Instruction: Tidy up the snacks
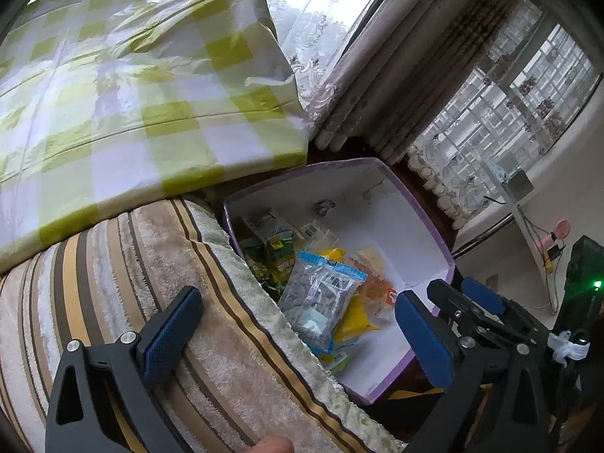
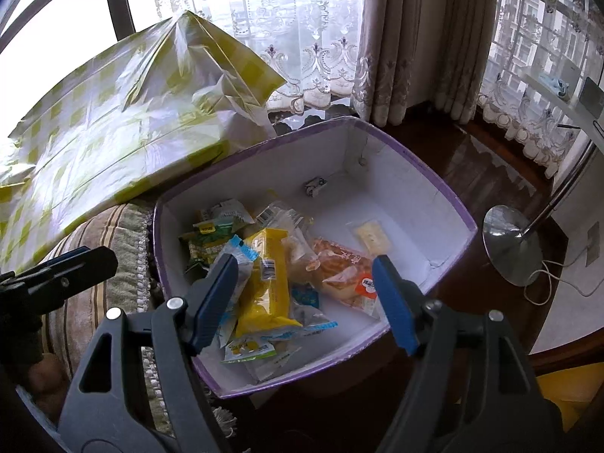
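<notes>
The snacks (image 2: 264,283) are seen heaped in the left half of a white box (image 2: 396,173) with a purple rim, which is set just beside a striped cushion (image 1: 113,264). A checked cloth (image 1: 132,75) is spread behind the cushion. The left gripper (image 1: 298,336) is held over the cushion edge and the box, its jaws wide with nothing gripped. The right gripper (image 2: 305,302) is poised above the packets, its jaws apart and nothing clamped between them.
</notes>
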A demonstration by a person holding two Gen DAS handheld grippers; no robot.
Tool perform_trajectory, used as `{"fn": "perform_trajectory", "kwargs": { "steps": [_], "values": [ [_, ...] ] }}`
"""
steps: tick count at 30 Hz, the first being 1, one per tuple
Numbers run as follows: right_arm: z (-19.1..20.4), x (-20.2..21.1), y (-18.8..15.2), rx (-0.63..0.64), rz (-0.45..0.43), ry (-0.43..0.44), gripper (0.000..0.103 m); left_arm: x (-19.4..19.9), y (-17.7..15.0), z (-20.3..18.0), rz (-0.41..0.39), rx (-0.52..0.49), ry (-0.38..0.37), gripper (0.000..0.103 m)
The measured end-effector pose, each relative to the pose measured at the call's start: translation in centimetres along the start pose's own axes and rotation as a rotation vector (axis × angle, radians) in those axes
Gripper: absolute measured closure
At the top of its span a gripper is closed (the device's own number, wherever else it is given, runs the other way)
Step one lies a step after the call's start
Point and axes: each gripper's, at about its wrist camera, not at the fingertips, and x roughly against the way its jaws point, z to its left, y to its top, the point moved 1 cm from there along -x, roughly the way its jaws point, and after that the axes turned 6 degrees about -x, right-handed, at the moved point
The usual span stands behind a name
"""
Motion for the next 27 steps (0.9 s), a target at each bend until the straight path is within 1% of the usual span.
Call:
{"fn": "perform_trajectory", "kwargs": {
  "steps": [8, 12, 27],
  "values": [
    [-0.25, 0.04, -0.01, -0.005, 0.002, 0.007, 0.027, -0.70, 0.02, -0.68, 0.031, -0.049, 0.062, 0.000],
    [-0.34, -0.04, 0.08, -0.008, 0.003, 0.006, 0.027, -0.62, 0.07, -0.34, 0.027, -0.034, 0.049, 0.000],
    [-0.25, -0.11, 0.01, -0.008, 0.008, 0.003, 0.026, -0.61, 0.03, -0.39, 0.023, -0.031, 0.046, 0.000]
  ]
}}
